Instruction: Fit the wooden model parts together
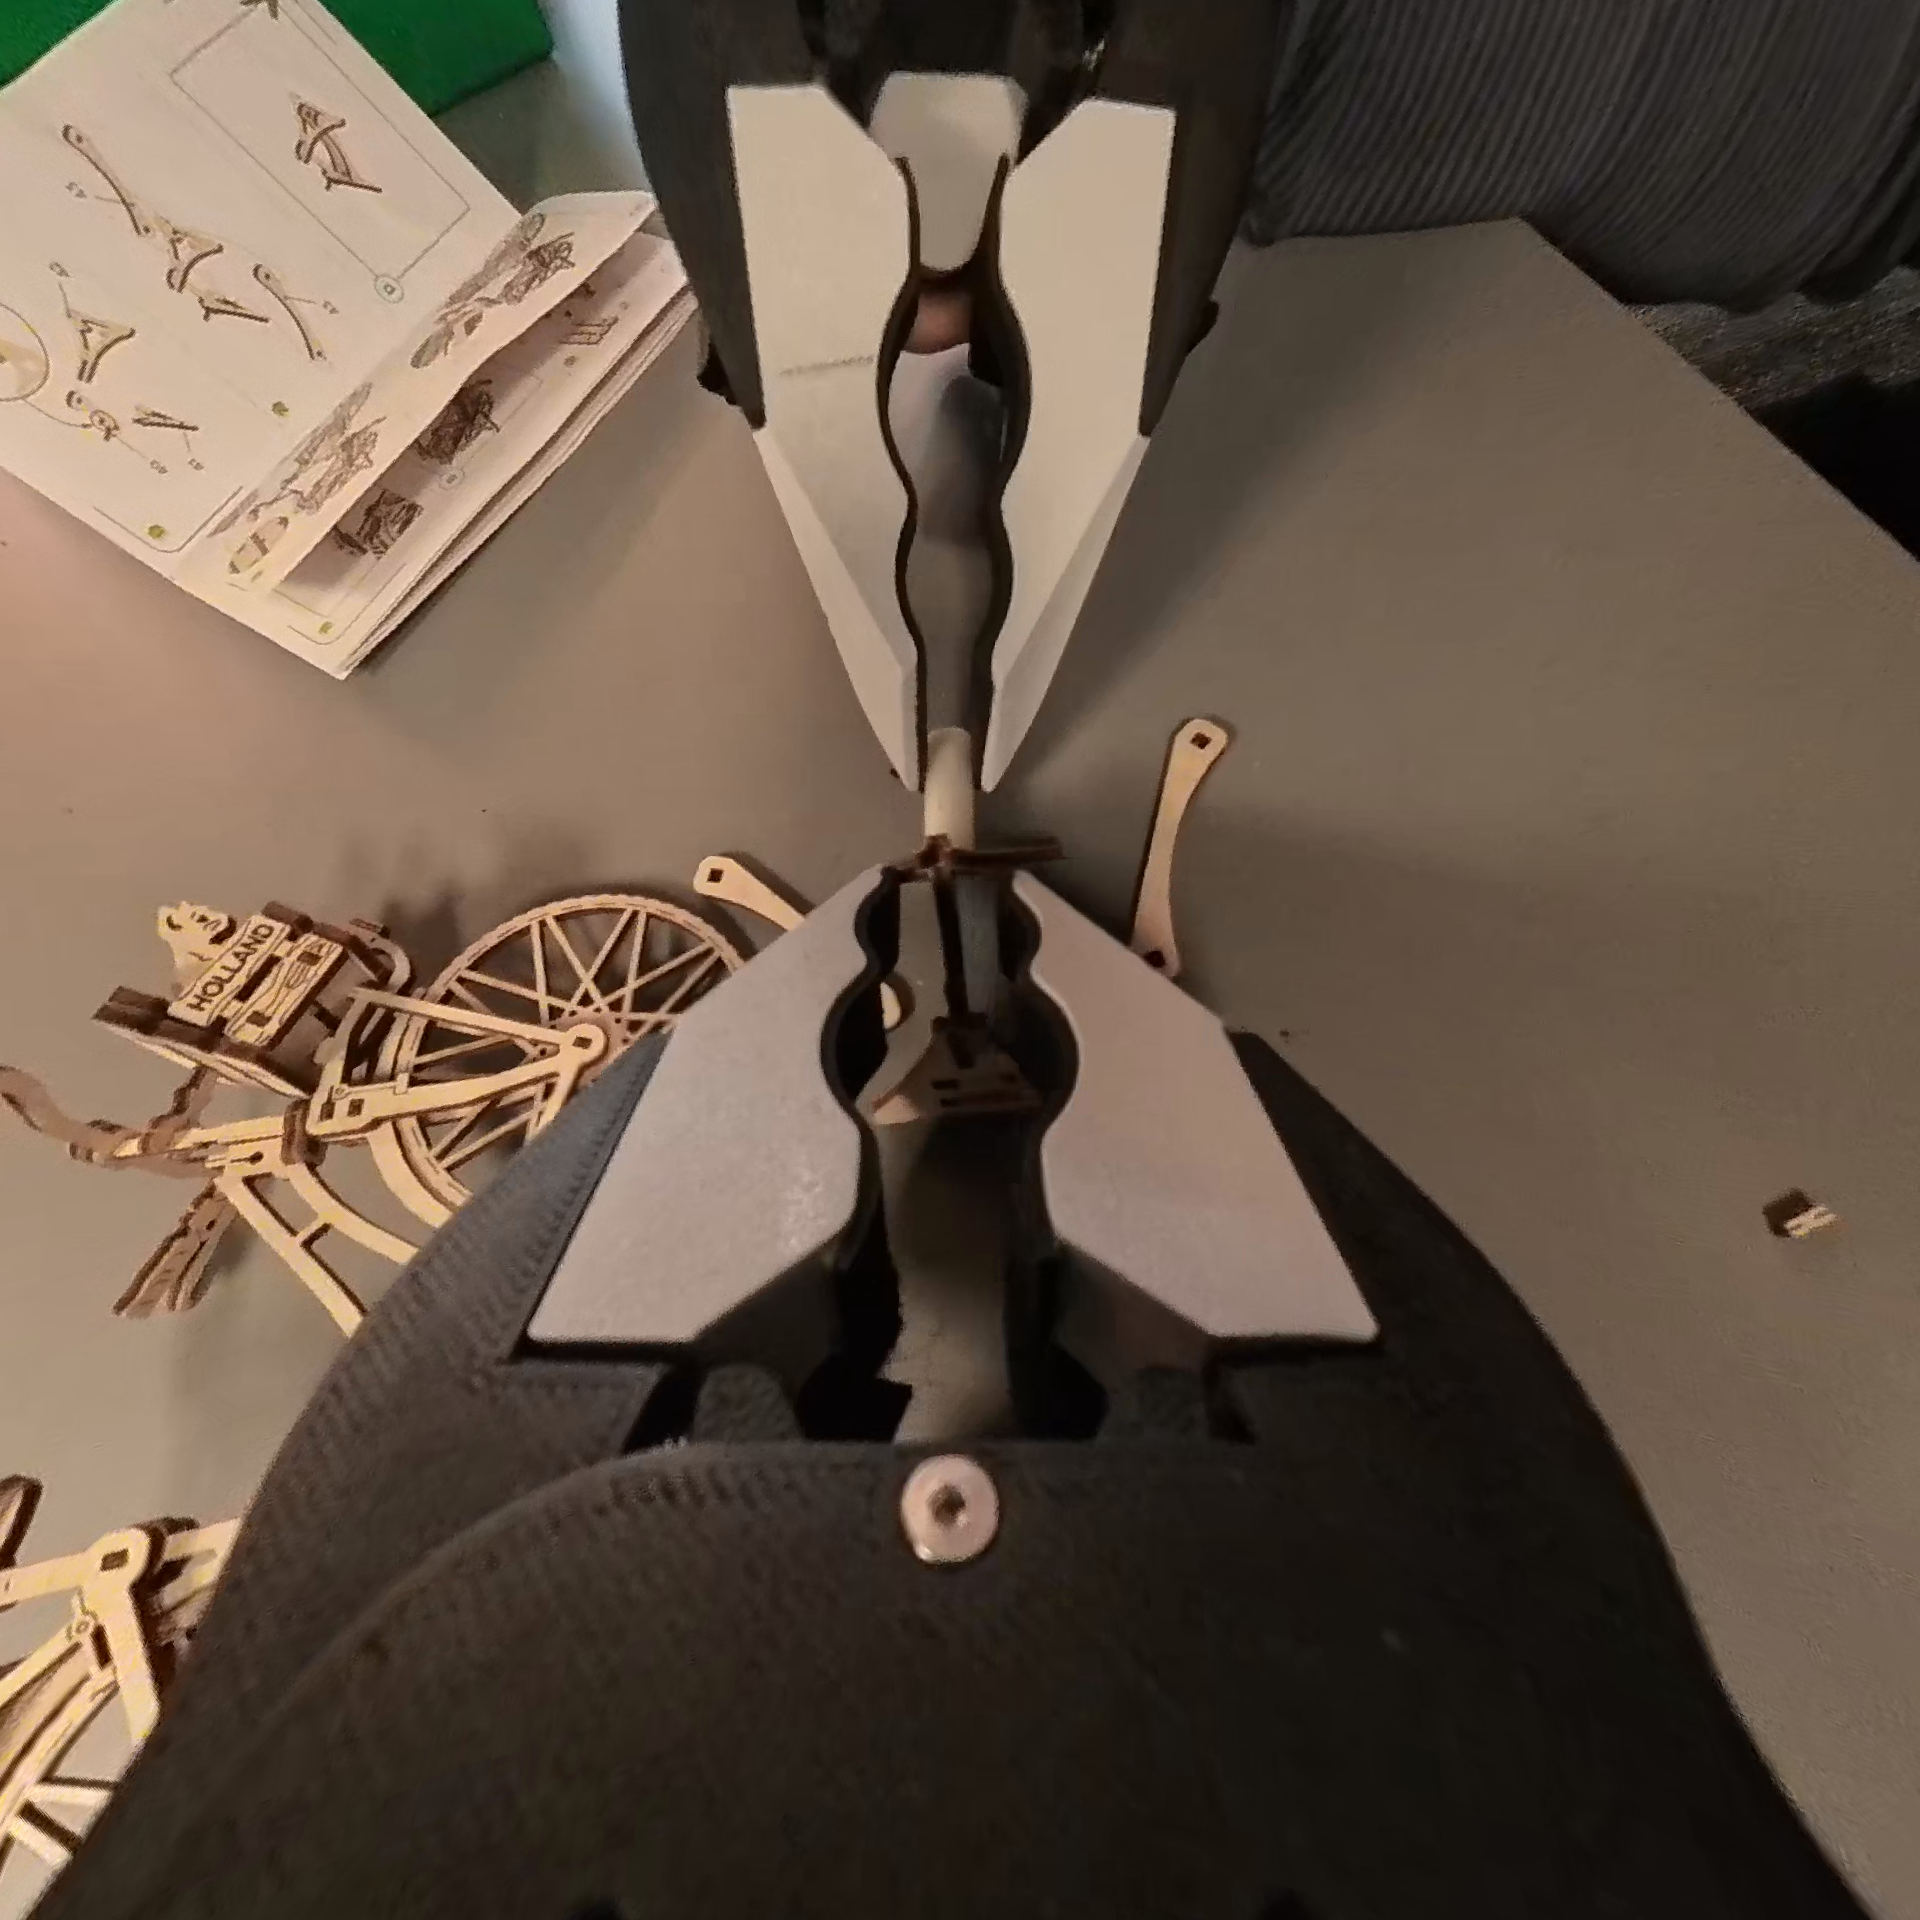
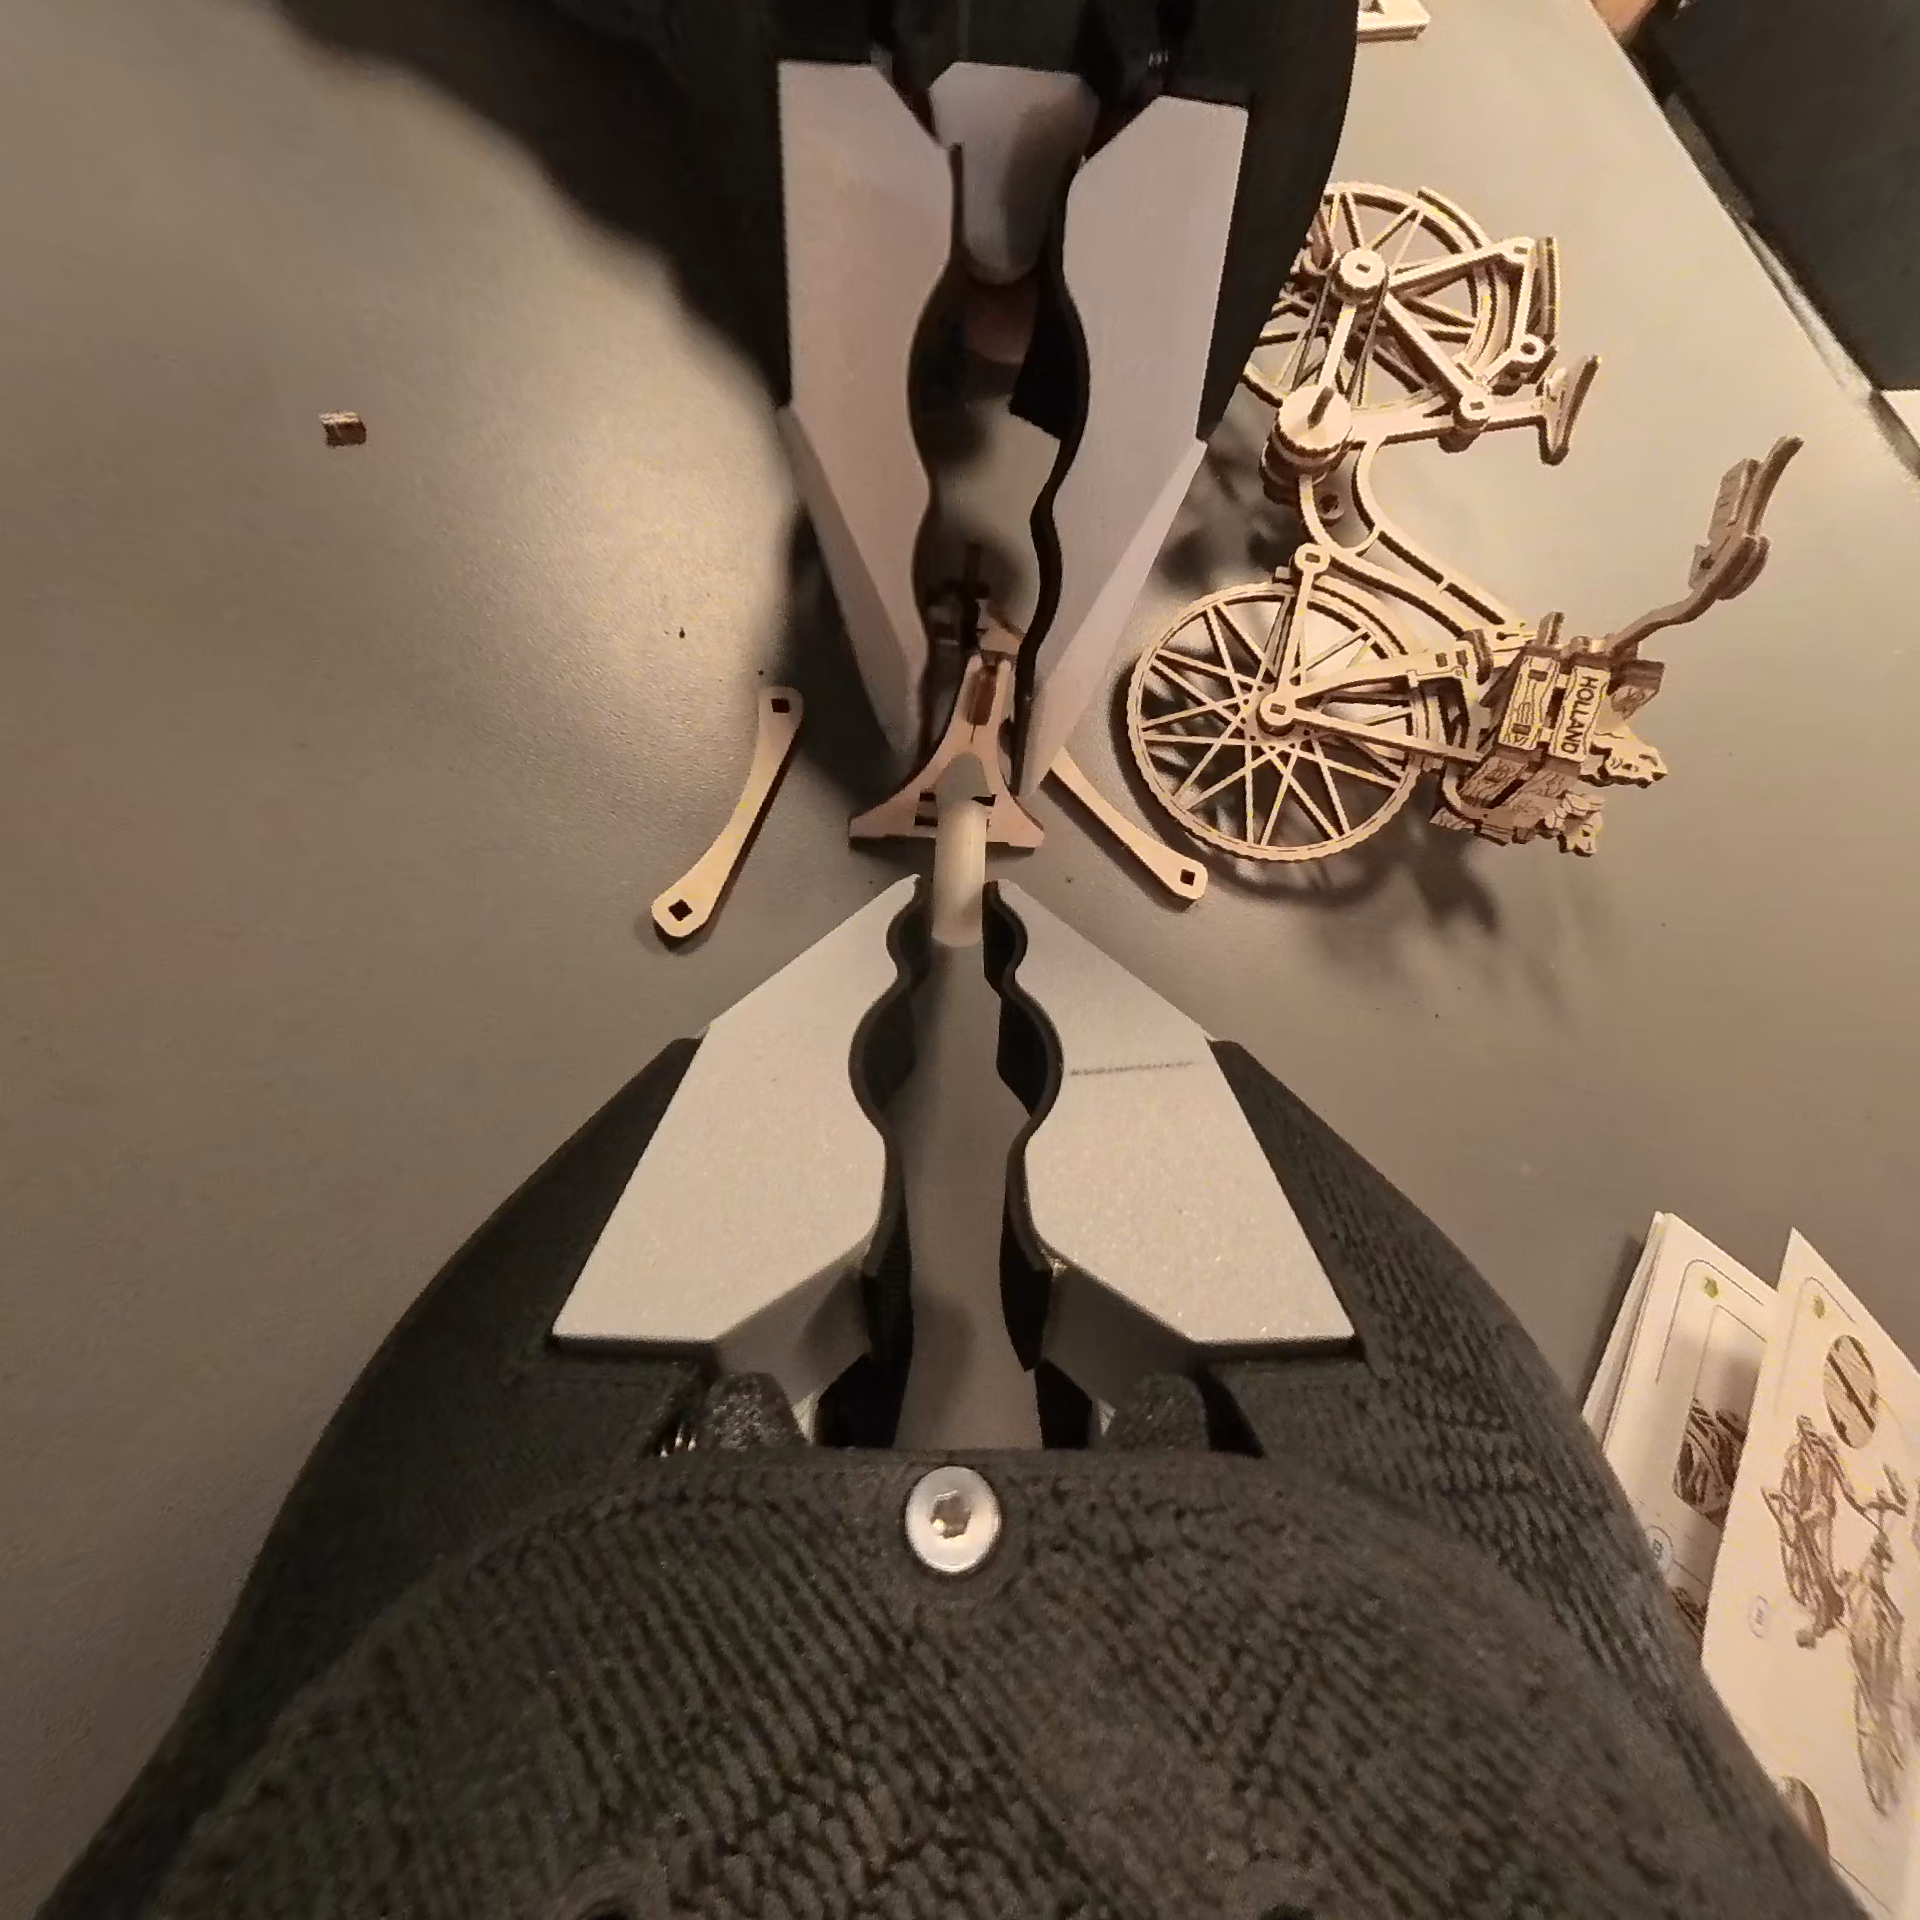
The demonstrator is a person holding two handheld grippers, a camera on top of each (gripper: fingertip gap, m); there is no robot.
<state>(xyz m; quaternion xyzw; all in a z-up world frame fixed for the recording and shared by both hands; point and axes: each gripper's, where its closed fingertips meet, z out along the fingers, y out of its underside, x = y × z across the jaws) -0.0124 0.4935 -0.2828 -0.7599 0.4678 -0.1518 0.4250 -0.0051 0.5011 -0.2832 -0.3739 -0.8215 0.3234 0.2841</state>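
Note:
My left gripper (image 1: 951,878) is shut on a small triangular wooden assembly (image 1: 961,1081), which shows between its fingers. In the right wrist view that assembly (image 2: 894,816) sticks out of the left gripper (image 2: 966,748) with its wide base toward me. My right gripper (image 2: 956,888) is shut on a small pale curved wooden piece (image 2: 958,852). The piece's tip touches the middle of the assembly's base. In the left wrist view the right gripper (image 1: 951,774) faces mine tip to tip, with the pale piece (image 1: 951,795) between them.
A wooden bicycle model (image 1: 416,1060) (image 2: 1351,727) lies on the grey table (image 1: 1455,727). Two loose curved strips (image 2: 727,821) (image 2: 1132,831) flank the grippers. A small wooden block (image 1: 1803,1216) lies apart. An open instruction booklet (image 1: 312,343) (image 2: 1766,1507) lies at the table's side. My left and right fingertips are right by each other. Between my left fingertips and the small wooden block (image 1: 1803,1216) there is roughly 12 centimeters. It is also in sight in the right wrist view (image 2: 338,423).

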